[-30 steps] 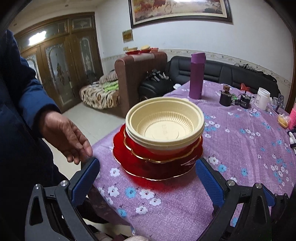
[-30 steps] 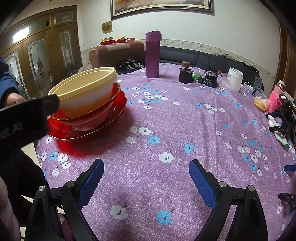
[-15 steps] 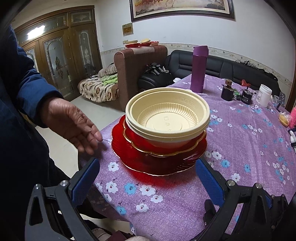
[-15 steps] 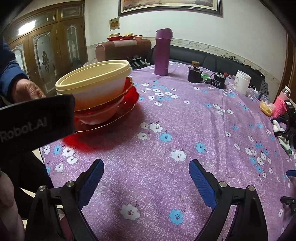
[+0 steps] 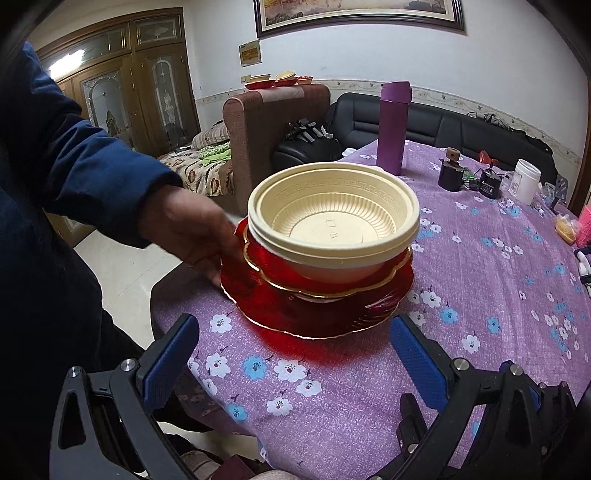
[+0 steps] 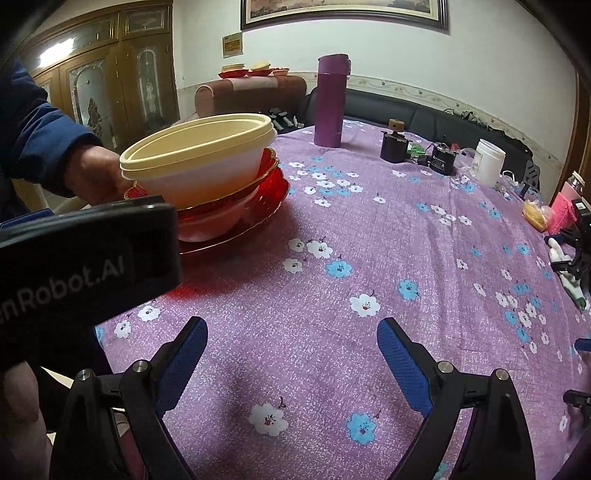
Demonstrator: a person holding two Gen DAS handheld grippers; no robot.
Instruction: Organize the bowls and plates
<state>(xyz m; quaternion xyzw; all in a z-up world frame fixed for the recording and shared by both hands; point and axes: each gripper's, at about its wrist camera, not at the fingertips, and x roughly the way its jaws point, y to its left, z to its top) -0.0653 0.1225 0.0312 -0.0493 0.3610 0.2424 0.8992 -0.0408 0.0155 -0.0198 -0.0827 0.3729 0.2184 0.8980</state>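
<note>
Left wrist view close over bowl stack [image 5: 333, 225], right wrist view farther, sideways, both share it

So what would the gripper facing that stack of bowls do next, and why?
Probably wait. A bare hand is gripping the red plate under the cream bowls, and the open left gripper sits short of the stack, holding nothing.

Ahead of you: counter [image 6: 369, 236] w/ purple floral cloth. Tall purple flask [image 6: 330, 99] stands upright at far edge. To its right, a dark jar [image 6: 394, 144], black box [image 6: 443, 158] & white tub [image 6: 488, 161], near each other. Brown armchair [image 5: 275, 125] & black sofa [image 5: 461, 127] behind; framed painting [image 5: 360, 14] on wall.
</note>
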